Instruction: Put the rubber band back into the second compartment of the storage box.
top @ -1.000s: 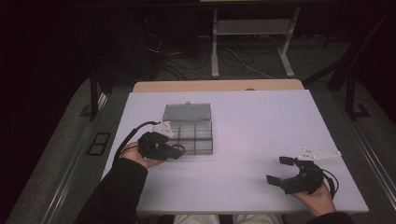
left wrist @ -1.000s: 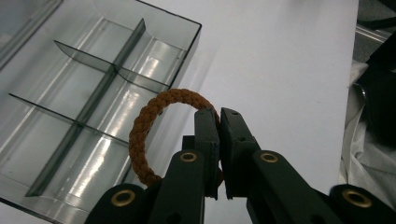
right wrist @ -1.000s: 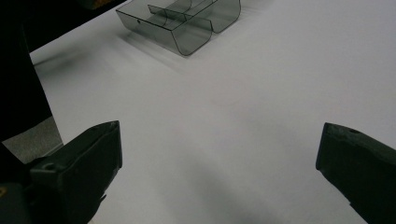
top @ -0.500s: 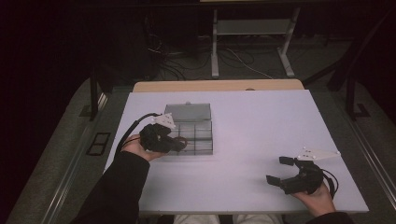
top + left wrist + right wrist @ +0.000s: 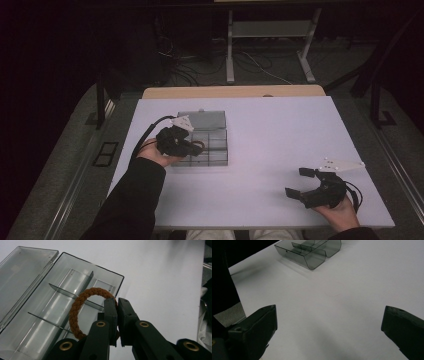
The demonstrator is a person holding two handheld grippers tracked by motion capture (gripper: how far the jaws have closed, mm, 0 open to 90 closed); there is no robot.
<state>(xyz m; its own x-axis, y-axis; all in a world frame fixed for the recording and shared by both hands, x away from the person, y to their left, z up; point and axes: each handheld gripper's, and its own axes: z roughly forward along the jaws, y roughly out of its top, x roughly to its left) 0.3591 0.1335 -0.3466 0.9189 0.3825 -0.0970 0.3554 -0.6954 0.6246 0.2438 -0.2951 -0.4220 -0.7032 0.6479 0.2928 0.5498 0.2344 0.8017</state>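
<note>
A clear plastic compartment box (image 5: 216, 150) (image 5: 62, 295) (image 5: 312, 252) lies open on the white table (image 5: 270, 140), its lid folded back. My left gripper (image 5: 196, 147) (image 5: 117, 306) hangs over the box's compartments and is shut on a brown braided ring (image 5: 81, 305) (image 5: 198, 146), pinching the ring's band between its jaws. The ring hangs above the dividers. At the table's near right, my right gripper (image 5: 299, 183) (image 5: 329, 325) stands open with nothing between its jaws, which point toward the box across bare table.
Thin dividers (image 5: 72, 293) split the box into several compartments. The table's far edge is a wooden strip (image 5: 235, 91). Metal stand legs (image 5: 270, 45) and cables lie on the floor beyond. The right table edge (image 5: 372, 165) is close to my right hand.
My left gripper has carried the ring up and to the right, from beside the box's left edge to over its compartments. The right gripper has stayed put.
</note>
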